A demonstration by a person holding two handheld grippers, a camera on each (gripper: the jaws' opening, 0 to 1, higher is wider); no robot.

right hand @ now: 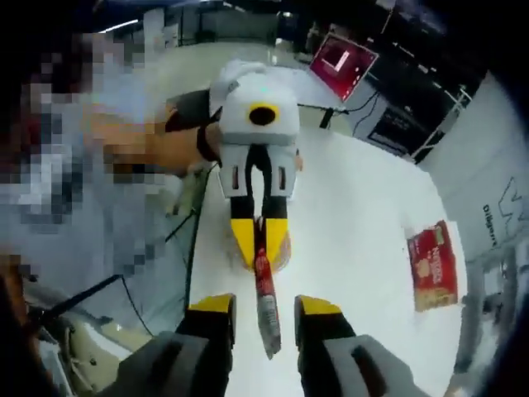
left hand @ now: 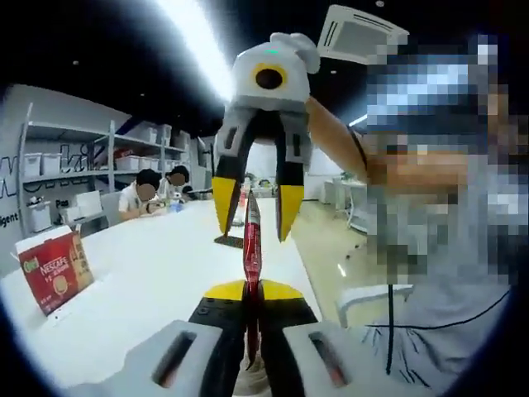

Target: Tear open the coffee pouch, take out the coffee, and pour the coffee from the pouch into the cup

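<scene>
Near, bottom centre of the left gripper view: left gripper [left hand: 252, 291], jaws pressed together, pinching the lower end of the coffee pouch [left hand: 251, 248]. Pouch: one slim red stick, held edge-on, rising toward frame centre.

Above it, upper centre of the same view: right gripper [left hand: 252, 217], yellow-tipped jaws spread either side of the pouch's upper end, not yet closed on it. In the right gripper view, same arrangement from the opposite side: right gripper [right hand: 264, 313] jaws apart at the bottom, pouch [right hand: 265, 298] hanging between them, left gripper [right hand: 258, 241] clamped on its far end at frame centre.

Step in hand, judged: gripping the free end for the tear.
- Close the right jaws fully on the free end, near the left grip.
- Keep the left grip firm; pull across the strip, not along it.
- Hold the pouch upright to avoid spilling.

Behind the left gripper's tips, centre of the right gripper view: a tan rounded shape, possibly the cup; cannot tell.

Farther, left edge of the left gripper view: red coffee box [left hand: 55, 271] on the white table [left hand: 157, 281].

Count: pouch one; grippers two; box one; people seated in the far background two.
</scene>
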